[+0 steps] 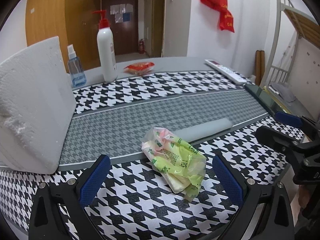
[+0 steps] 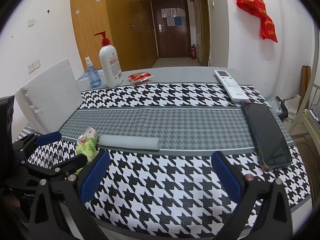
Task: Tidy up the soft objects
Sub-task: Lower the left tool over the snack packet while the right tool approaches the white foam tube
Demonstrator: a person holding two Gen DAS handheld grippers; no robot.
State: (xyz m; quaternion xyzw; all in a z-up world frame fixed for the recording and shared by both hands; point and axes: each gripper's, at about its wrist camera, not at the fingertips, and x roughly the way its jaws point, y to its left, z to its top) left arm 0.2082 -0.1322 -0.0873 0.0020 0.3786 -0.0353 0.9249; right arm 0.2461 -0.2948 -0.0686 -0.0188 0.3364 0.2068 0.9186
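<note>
From the left wrist, the left tongs (image 1: 161,177) stand open around a crumpled tissue pack (image 1: 174,160) on the tabletop (image 1: 140,204), a foam roll (image 1: 202,129) just behind. From the right wrist, the right tongs (image 2: 160,177) gape empty; the foam block (image 2: 50,100) perhaps leans upright.

At the far edge of the counter (image 2: 180,76) a white pump bottle (image 2: 110,64) stands upright just beside a small blue spray bottle (image 2: 92,76). Along its right side a white remote control (image 2: 230,85) lies near a dark phone (image 2: 267,134). Red bags (image 2: 258,12) hang on the wall.
</note>
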